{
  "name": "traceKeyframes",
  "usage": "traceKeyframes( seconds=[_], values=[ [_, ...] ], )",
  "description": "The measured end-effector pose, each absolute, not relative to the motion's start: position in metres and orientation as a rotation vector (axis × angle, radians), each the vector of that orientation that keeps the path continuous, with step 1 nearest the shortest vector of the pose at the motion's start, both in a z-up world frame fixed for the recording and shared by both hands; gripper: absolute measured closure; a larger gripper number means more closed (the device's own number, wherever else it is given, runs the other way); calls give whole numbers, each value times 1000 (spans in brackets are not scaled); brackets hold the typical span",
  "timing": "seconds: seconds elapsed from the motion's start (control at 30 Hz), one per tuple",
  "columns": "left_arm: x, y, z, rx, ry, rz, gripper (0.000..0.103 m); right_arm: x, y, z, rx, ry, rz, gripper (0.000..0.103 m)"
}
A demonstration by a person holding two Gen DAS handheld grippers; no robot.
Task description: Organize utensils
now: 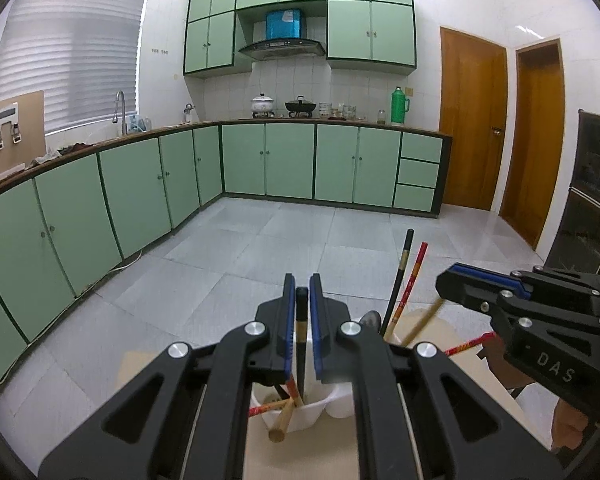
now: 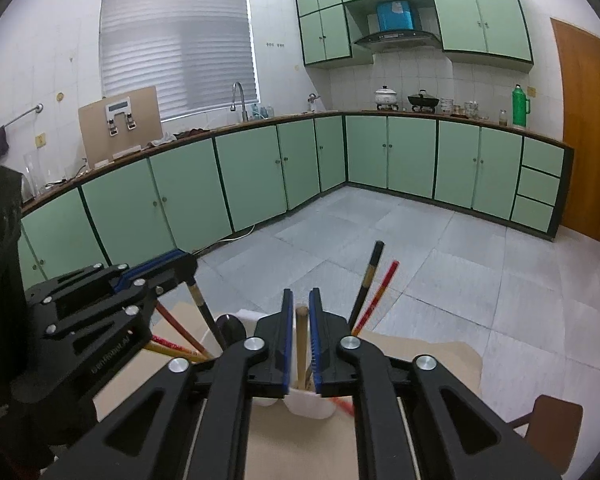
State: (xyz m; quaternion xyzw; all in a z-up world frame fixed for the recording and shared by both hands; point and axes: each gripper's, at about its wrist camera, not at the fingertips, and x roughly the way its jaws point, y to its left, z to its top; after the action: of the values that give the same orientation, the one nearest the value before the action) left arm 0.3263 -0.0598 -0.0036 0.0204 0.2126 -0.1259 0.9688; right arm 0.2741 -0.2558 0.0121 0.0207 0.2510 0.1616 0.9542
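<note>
Over the white utensil holder (image 1: 300, 412) on the tan surface (image 1: 300, 460), both claws are working side by side, pointing down and forward toward the green kitchen cabinets (image 1: 140, 192).

The left claw (image 1: 302, 280) is clenched on a black chopstick (image 1: 301, 320). The stick runs upright between the blue pads, its top poking just above the fingertips and its lower end reaching down into the holder. Below it, a red chopstick (image 1: 266, 408) and a pale wooden stick (image 1: 284, 420) lie tilted in the near compartment.

Now the right claw (image 2: 300, 296): a wooden chopstick (image 2: 301, 340) stands between its pads, lower end dipping into the holder. The pads sit very close on either side of it, but I cannot tell whether they are actually pinching it or have let it go.

Further back in the holder, another black chopstick (image 1: 400, 280) and a red one (image 1: 414, 276) lean up and to the right, close together. A dark spoon (image 1: 370, 320) shows its bowl between the two claws. A hand (image 1: 568, 424) grips the right claw's handle at the right edge of the left wrist view.
</note>
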Motion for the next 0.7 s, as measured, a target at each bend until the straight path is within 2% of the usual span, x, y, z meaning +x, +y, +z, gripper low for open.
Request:
traceKeyframes(
  seconds=[0.13, 0.27, 0.33, 0.4, 0.53, 0.7],
  values=[
    [316, -53, 0, 35, 414, -241, 93, 263, -264, 14, 55, 502, 321, 87],
    [304, -42, 10, 14, 394, -222, 69, 249, -273, 20, 76, 484, 305, 75],
    [296, -37, 13, 7, 388, -217, 63, 241, -279, 22, 80, 478, 299, 69],
    [287, -32, 15, 4, 387, -207, 54, 229, -284, 23, 82, 471, 296, 65],
    [266, -25, 17, -13, 378, -191, 41, 206, -292, 22, 90, 458, 288, 44],
    [235, -19, 16, -21, 371, -179, 27, 175, -294, 17, 86, 451, 285, 32]
  ],
)
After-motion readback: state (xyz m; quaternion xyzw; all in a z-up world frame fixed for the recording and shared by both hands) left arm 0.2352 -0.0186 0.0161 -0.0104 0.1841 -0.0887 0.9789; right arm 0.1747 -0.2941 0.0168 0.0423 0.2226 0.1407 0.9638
